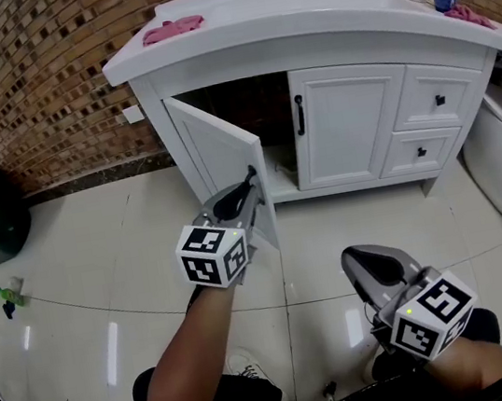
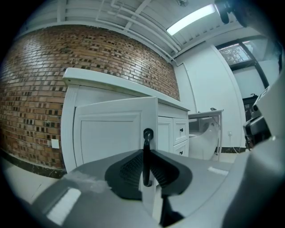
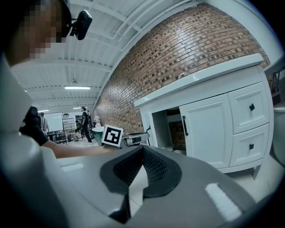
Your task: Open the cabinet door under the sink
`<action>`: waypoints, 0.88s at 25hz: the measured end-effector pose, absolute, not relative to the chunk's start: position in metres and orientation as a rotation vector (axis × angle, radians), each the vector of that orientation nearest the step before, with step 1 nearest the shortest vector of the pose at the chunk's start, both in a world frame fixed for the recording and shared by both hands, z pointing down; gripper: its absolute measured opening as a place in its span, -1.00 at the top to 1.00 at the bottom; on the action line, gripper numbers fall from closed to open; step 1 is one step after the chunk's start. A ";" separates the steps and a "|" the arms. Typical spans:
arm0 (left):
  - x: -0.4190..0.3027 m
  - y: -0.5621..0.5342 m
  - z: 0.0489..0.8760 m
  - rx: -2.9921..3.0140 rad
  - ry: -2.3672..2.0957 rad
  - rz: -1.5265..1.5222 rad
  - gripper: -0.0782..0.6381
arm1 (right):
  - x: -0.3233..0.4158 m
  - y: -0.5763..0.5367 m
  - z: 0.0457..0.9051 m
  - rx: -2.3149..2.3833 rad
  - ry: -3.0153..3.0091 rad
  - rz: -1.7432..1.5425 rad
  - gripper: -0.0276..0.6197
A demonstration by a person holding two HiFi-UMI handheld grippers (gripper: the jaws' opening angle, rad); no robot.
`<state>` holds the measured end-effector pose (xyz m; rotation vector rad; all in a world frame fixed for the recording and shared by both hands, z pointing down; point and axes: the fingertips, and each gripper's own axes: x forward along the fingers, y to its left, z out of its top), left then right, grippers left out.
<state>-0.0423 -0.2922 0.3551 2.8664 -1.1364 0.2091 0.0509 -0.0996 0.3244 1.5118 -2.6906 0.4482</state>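
Nearly done, with the left door (image 1: 213, 149) swung well out from the cabinet (image 1: 352, 122) under the sink (image 1: 295, 1). Clamping its black handle (image 2: 146, 156) in the left gripper (image 1: 250, 184). Holding the right gripper (image 1: 376, 268) closed and empty, near right. Probably only letting go left.

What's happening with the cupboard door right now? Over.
Left gripper shut on door handle. Right gripper shut, empty. Cabinet door partly open. Nothing in the way.

The white panelled cabinet door (image 1: 215, 153) is pictured swung outward, open, its black handle (image 2: 146, 153) upright at the free edge.
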 end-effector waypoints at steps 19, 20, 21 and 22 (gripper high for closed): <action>-0.132 -0.266 0.354 2.763 -1.331 0.216 0.67 | 0.004 -0.095 0.310 1.404 -2.758 0.361 0.89; -0.138 -0.266 0.353 2.753 -1.344 0.213 0.67 | 0.000 -0.095 0.309 1.398 -2.763 0.355 0.89; -0.146 -0.266 0.353 2.741 -1.359 0.210 0.67 | -0.002 -0.096 0.307 1.392 -2.766 0.350 0.89; -0.153 -0.265 0.353 2.728 -1.377 0.206 0.67 | -0.004 -0.096 0.307 1.386 -2.767 0.345 0.89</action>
